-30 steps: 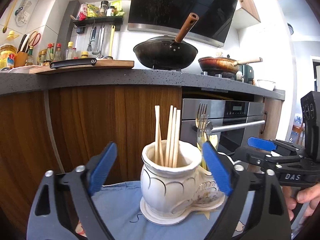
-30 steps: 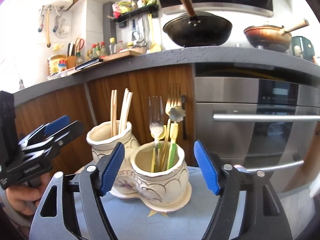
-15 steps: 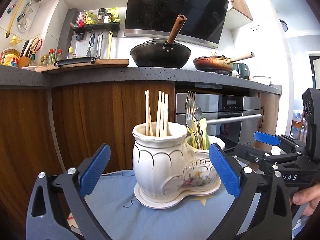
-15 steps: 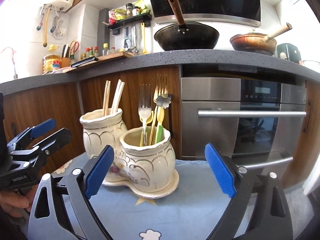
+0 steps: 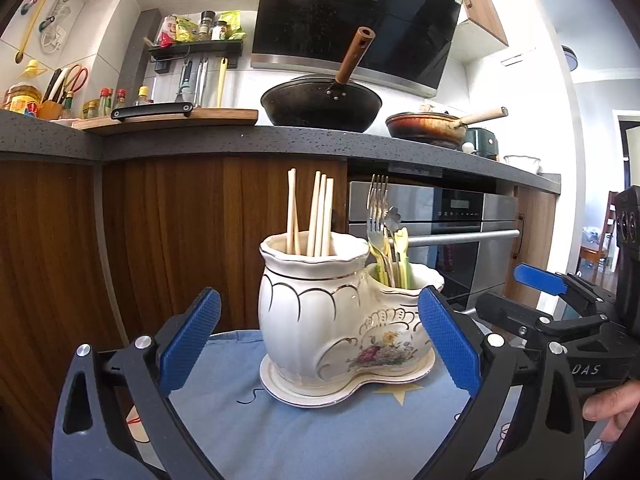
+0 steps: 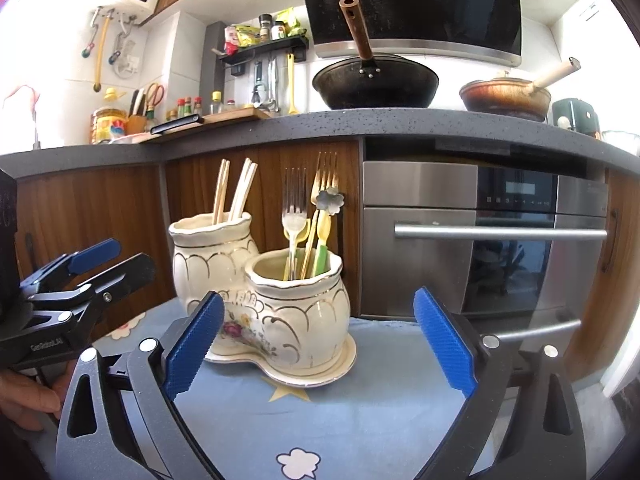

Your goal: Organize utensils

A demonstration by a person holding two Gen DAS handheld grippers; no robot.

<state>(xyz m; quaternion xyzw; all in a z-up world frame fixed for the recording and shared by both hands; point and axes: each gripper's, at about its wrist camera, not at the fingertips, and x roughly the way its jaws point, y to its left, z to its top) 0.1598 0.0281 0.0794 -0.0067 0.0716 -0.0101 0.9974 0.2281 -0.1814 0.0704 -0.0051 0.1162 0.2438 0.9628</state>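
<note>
**Bright daylight, sharp centre, bent edges**

Both views are well lit and crisp in the middle. Strong light floods in from the right, blowing the wall (image 5: 532, 92) beside the hood (image 5: 352, 24) to white. The oven (image 6: 484, 240) front carries soft reflections. Fisheye curving bows the counter (image 6: 280, 128) and cabinets, and black corners ring each frame. Shadows on the cloth (image 6: 360, 408) are faint. A purple fringe tints the right view's upper left corner.

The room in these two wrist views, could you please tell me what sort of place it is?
A home kitchen, most likely: a black wok sits on a dark countertop under a range hood, with a built-in oven below.
</note>
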